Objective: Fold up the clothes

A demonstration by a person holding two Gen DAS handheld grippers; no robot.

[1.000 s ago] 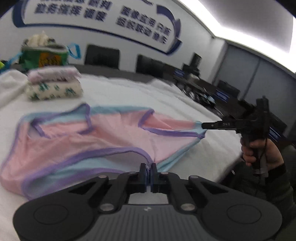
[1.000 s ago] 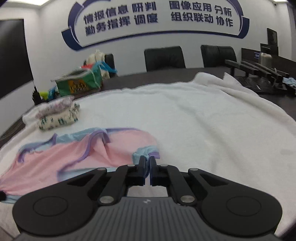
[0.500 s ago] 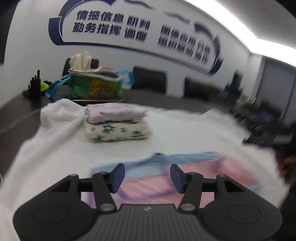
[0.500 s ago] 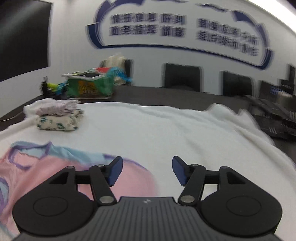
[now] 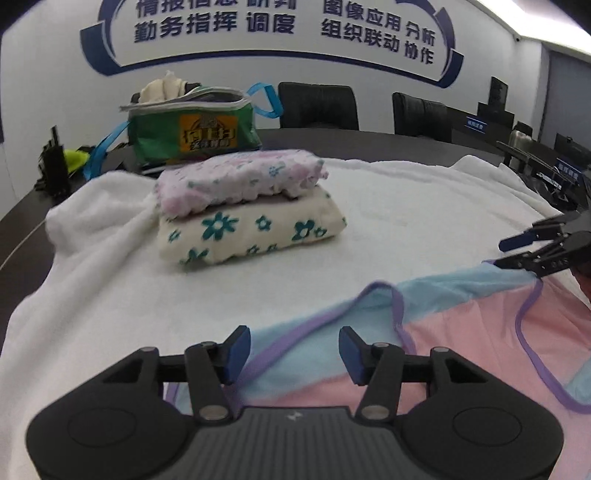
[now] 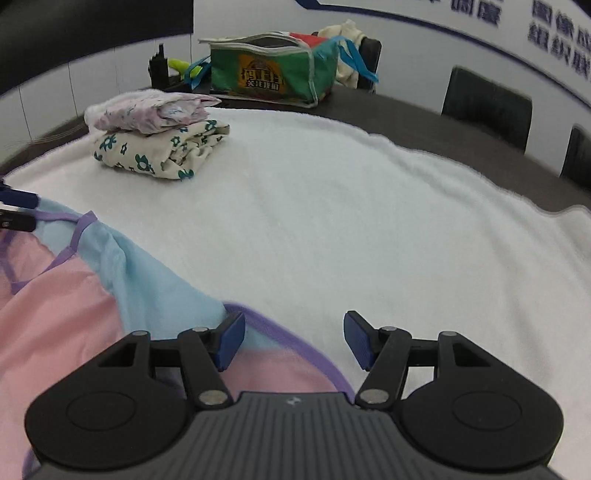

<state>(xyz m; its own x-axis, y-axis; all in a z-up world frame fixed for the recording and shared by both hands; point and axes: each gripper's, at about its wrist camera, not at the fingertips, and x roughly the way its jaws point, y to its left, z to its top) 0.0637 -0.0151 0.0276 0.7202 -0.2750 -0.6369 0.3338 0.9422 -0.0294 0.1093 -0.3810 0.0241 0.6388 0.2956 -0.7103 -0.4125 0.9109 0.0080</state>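
Garment point(image 5: 461, 332) pink and blue (purple trim), lying flat.

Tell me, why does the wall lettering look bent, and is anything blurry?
Left wrist view: the fisheye lens bows the wall lettering into an arc, though it stays sharp. Right wrist view: the lettering smears at the edge, while the folded stack is crisp.

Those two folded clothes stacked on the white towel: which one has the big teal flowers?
The bottom one, the cream folded garment, has the big teal flowers. The pale pink folded garment lying on top of it carries only small faint flowers.
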